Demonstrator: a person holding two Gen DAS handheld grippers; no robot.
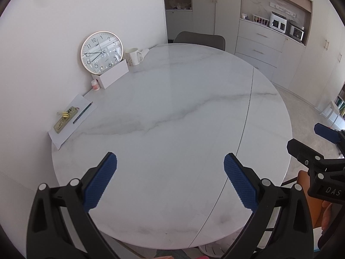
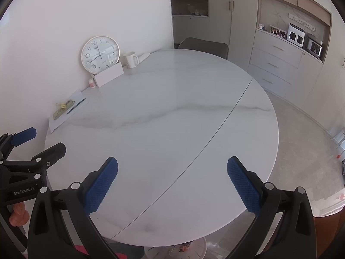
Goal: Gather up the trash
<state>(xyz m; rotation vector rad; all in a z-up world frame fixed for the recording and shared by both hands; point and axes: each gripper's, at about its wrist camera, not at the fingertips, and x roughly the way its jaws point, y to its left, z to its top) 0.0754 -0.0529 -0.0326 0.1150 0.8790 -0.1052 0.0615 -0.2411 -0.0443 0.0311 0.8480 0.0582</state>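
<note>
My left gripper (image 1: 170,159) hangs open over the near part of the round white marble table (image 1: 172,112), nothing between its blue pads. To its right, my right gripper (image 2: 172,161) is open too and holds nothing. Each shows at the edge of the other's view: the right gripper (image 1: 305,137) off the table's right rim, the left gripper (image 2: 47,139) at the table's left edge. Below the table's near edge stands a white bin (image 2: 200,248) with some scraps (image 2: 183,248) inside. I see no loose trash on the tabletop.
Along the wall at far left stand a clock (image 1: 101,52), a white box (image 1: 113,75), a mug (image 1: 133,56) and a small bottle (image 1: 95,85). A paper sheet (image 1: 64,133) carries a pencil, a ruler and binder clips. A chair (image 1: 199,38) sits beyond the table.
</note>
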